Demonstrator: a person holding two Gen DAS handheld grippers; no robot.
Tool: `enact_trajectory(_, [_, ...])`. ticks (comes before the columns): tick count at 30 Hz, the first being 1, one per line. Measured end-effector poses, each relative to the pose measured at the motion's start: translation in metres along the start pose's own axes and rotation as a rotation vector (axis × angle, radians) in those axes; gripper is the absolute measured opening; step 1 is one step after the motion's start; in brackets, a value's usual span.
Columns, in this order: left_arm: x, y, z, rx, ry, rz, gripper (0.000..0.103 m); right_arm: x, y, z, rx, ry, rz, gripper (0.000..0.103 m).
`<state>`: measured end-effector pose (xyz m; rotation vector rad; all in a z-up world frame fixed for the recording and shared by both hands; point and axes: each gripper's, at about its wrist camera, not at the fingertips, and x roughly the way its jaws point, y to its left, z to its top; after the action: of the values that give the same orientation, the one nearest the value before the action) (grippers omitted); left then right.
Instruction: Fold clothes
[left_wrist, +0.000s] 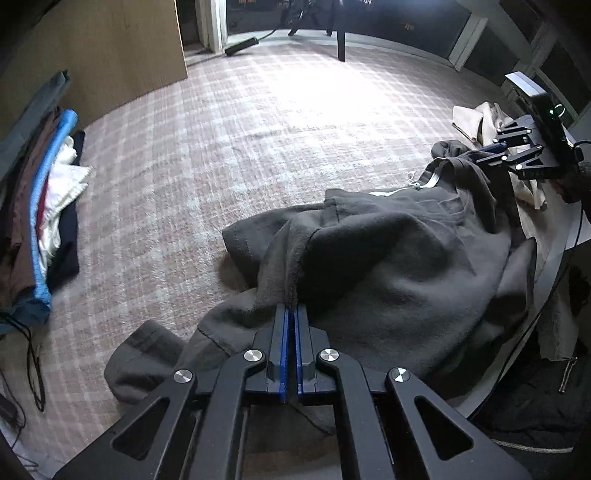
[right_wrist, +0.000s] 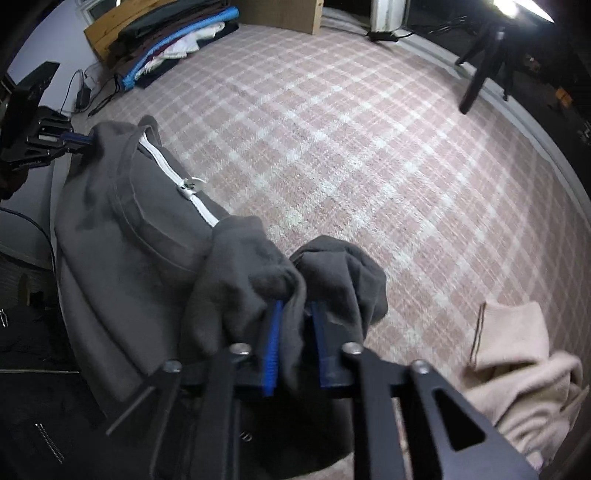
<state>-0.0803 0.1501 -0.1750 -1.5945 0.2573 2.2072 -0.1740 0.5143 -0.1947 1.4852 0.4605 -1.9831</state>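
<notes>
A dark grey zip-up fleece (left_wrist: 388, 266) with a white zipper (right_wrist: 184, 188) hangs between my two grippers above the pink plaid carpet. My left gripper (left_wrist: 294, 308) is shut on an edge of the fleece, its blue pads pressed together on the fabric. It also shows at the left in the right wrist view (right_wrist: 83, 142). My right gripper (right_wrist: 293, 306) is shut on a bunched fold of the same fleece (right_wrist: 155, 258). It shows at the right in the left wrist view (left_wrist: 480, 153), gripping the far end of the garment.
A stack of folded clothes (left_wrist: 48, 206) with a blue edge lies at the left by a wooden panel (left_wrist: 110, 51); it also shows in the right wrist view (right_wrist: 177, 40). A cream garment (right_wrist: 524, 376) lies at the right. Black clothing (right_wrist: 37, 424) lies nearby. Tripod legs (right_wrist: 480, 70) stand on the carpet (right_wrist: 369, 147).
</notes>
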Motion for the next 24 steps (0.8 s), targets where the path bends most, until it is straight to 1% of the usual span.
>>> enact_trajectory(2, [-0.013,-0.001,-0.001,0.006,-0.036,0.009,0.002,-0.024,0.009,-0.009,0.018,-0.060,-0.034,0.007])
enact_trajectory(4, [-0.028,0.001,-0.001,-0.003,-0.076,-0.003,0.002,-0.052,0.022,-0.019,0.031,-0.130,-0.080,0.006])
enact_trajectory(6, [-0.050,0.003,-0.004,-0.005,-0.132,-0.013,0.002,-0.083,0.036,-0.029,0.059,-0.202,-0.133,0.006])
enact_trajectory(7, [-0.062,0.003,-0.006,0.042,-0.154,-0.033,0.002,-0.101,0.043,-0.033,0.073,-0.237,-0.159,0.006])
enact_trajectory(10, [-0.105,0.003,-0.014,0.084,-0.250,-0.050,0.002,-0.152,0.069,-0.042,0.108,-0.337,-0.233,0.005])
enact_trajectory(13, [-0.139,0.007,-0.027,0.108,-0.314,-0.036,0.002,-0.186,0.091,-0.049,0.141,-0.394,-0.311,0.005])
enact_trajectory(14, [-0.148,0.009,-0.031,0.110,-0.332,-0.030,0.002,-0.197,0.100,-0.053,0.158,-0.411,-0.321,0.005])
enact_trajectory(16, [-0.160,0.012,-0.042,0.123,-0.356,-0.062,0.002,-0.206,0.114,-0.061,0.185,-0.418,-0.332,0.005])
enact_trajectory(18, [-0.157,0.014,-0.055,0.133,-0.345,-0.056,0.002,-0.207,0.126,-0.071,0.220,-0.418,-0.336,0.005])
enact_trajectory(19, [-0.150,0.016,-0.063,0.129,-0.322,-0.053,0.002,-0.203,0.129,-0.078,0.243,-0.414,-0.333,0.005])
enact_trajectory(22, [-0.136,0.017,-0.083,0.123,-0.272,-0.081,0.002,-0.184,0.141,-0.096,0.298,-0.388,-0.328,0.005])
enact_trajectory(24, [-0.130,0.015,-0.093,0.130,-0.253,-0.089,0.002,-0.176,0.149,-0.104,0.312,-0.382,-0.330,0.005])
